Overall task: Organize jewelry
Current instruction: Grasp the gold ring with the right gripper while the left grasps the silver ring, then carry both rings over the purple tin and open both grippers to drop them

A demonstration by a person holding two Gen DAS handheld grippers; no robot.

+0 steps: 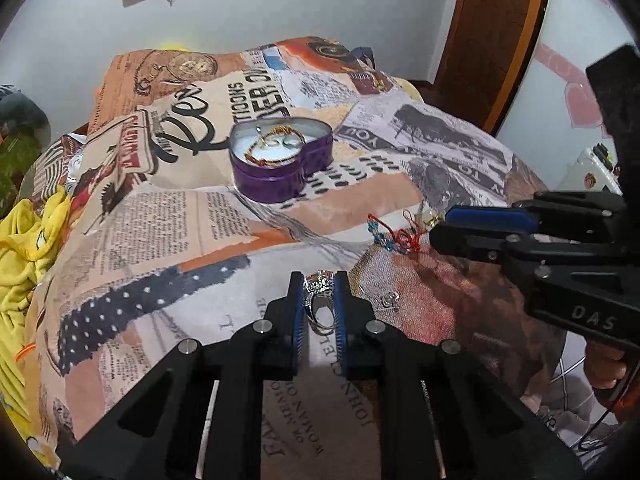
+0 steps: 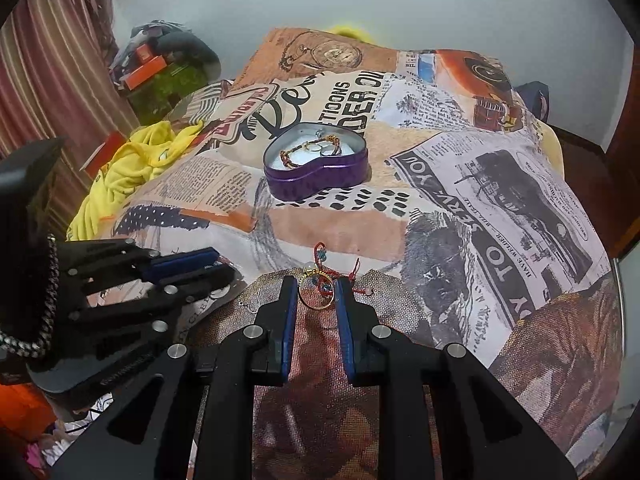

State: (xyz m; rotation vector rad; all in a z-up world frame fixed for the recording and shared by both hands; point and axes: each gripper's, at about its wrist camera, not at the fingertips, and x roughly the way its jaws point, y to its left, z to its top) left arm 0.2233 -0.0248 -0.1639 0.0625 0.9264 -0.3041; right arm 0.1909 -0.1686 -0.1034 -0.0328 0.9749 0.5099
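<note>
1. Jewelry is split between a purple heart-shaped tin (image 1: 280, 160) and the printed blanket (image 1: 168, 220) around it.
2. Inside the tin lie a braided bracelet (image 1: 276, 144) and small rings, on a white lining.
3. Left gripper (image 1: 319, 284): fingers clenched on a silver ring (image 1: 319, 296) with a jewelled top, held upright between the blue pads.
4. Right gripper (image 2: 317, 285): fingers clasp a gold ring (image 2: 317, 292) bearing a pale bead.
5. A red-and-blue bracelet (image 1: 394, 236) lies on the blanket just beyond the right gripper's tips; a small earring (image 1: 387, 300) rests nearby.
</note>
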